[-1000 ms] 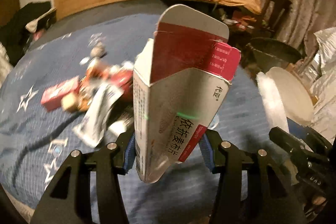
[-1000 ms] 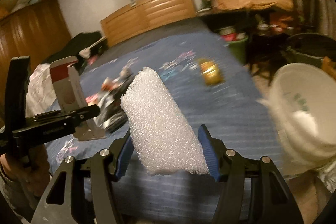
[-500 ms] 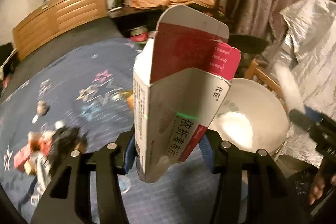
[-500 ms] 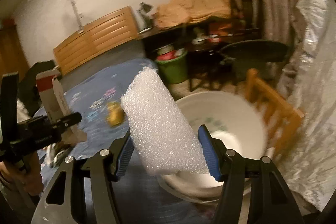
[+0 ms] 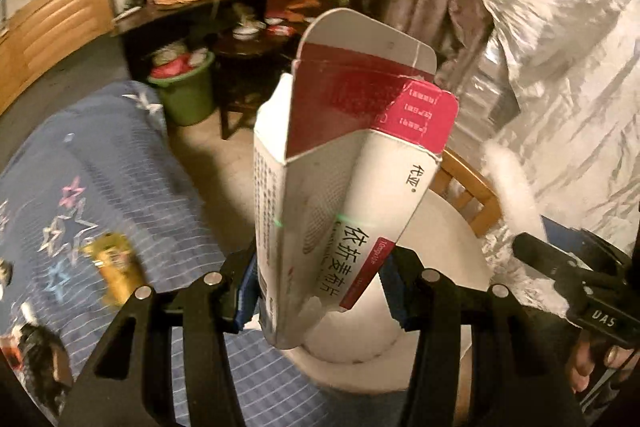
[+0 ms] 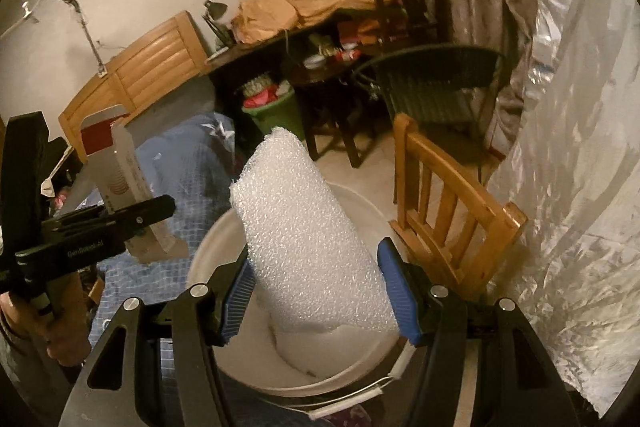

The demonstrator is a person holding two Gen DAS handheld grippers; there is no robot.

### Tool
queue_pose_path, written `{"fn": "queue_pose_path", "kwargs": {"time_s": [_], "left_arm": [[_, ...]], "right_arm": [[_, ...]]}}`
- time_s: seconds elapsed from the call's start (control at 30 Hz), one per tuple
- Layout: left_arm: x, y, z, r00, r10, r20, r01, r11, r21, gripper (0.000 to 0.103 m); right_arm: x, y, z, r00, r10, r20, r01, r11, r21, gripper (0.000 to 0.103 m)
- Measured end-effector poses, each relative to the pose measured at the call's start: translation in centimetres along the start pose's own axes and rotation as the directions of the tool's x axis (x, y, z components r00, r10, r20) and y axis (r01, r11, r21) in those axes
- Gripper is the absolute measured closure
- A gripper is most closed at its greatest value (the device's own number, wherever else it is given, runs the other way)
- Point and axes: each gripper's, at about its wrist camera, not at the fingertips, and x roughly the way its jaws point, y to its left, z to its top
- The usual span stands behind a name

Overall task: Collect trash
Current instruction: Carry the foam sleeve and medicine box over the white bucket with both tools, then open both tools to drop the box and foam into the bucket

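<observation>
Left gripper (image 5: 320, 291) clamped on the lower end of a white-and-red carton (image 5: 344, 163), held upright and tilted a little, top flap open, in front of the white bucket (image 5: 452, 247) beside the blue star-print bedspread (image 5: 120, 187). Right gripper (image 6: 316, 295) clenched on a roll of white foam wrap (image 6: 304, 243), poised over the bucket's open mouth, with white scrap already inside. From the right wrist view, left tool (image 6: 92, 227) level at the left edge, gripped from below by a bare hand (image 6: 60, 327), carton standing up out of it beside the bucket rim. Printed on the carton in black: "依折麦布片", with "10mg" on the red stripe alongside, smaller print too fine to read. On the right tool's body, "UAS". On the left tool's side, white lettering too blurred to make out
</observation>
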Motion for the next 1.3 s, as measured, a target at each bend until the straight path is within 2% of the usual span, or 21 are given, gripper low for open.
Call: {"fn": "queue_pose_path", "kwargs": {"time_s": [0.1, 0.2, 0.27, 0.77, 0.97, 1.1, 1.17, 1.3], "left_arm": [[2.5, -1.3, -0.1, 0.999, -0.022, -0.043, 0.023, 0.999, 0.023, 0.053], [4.3, -2.2, -0.1, 0.997, -0.035, -0.074, 0.038, 0.999, 0.036, 0.046], [5.7, -2.3, -0.3, 0.993, -0.041, -0.112, 0.045, 0.999, 0.028, 0.03], [5.6, 0.9, -1.6, 0.994, 0.005, -0.111, -0.009, 0.999, -0.037, 0.03], [4.5, 2.6, -3.9, 0.994, 0.036, -0.102, -0.042, 0.998, -0.056, 0.028], [3.6, 5.0, -6.2, 0.992, 0.069, -0.105, -0.081, 0.991, -0.111, 0.027], [2.7, 6.3, -7.9, 0.987, 0.139, -0.084, -0.148, 0.981, -0.126, 0.027], [0.1, 8.1, -10.7, 0.975, 0.219, -0.023, -0.22, 0.966, -0.134, 0.027]], "right_arm": [[1.4, -0.9, -0.7, 1.0, -0.004, -0.027, 0.005, 1.0, 0.024, 0.042], [3.1, -1.3, -1.2, 0.999, 0.001, -0.052, 0.0, 1.0, 0.028, 0.04], [4.1, -1.4, -1.6, 0.997, -0.011, -0.073, 0.013, 1.0, 0.027, 0.034], [5.0, -2.1, -2.7, 0.998, -0.02, -0.066, 0.024, 0.998, 0.056, 0.033], [4.7, -0.8, -3.9, 0.999, -0.004, -0.054, 0.006, 0.999, 0.038, 0.033], [4.3, 1.5, -5.4, 1.0, -0.009, -0.013, 0.009, 1.0, -0.007, 0.033], [3.9, 3.0, -6.5, 1.0, -0.01, 0.026, 0.011, 1.0, -0.03, 0.033], [2.7, 6.2, -8.8, 0.989, -0.01, 0.149, 0.021, 0.997, -0.074, 0.033]]}}
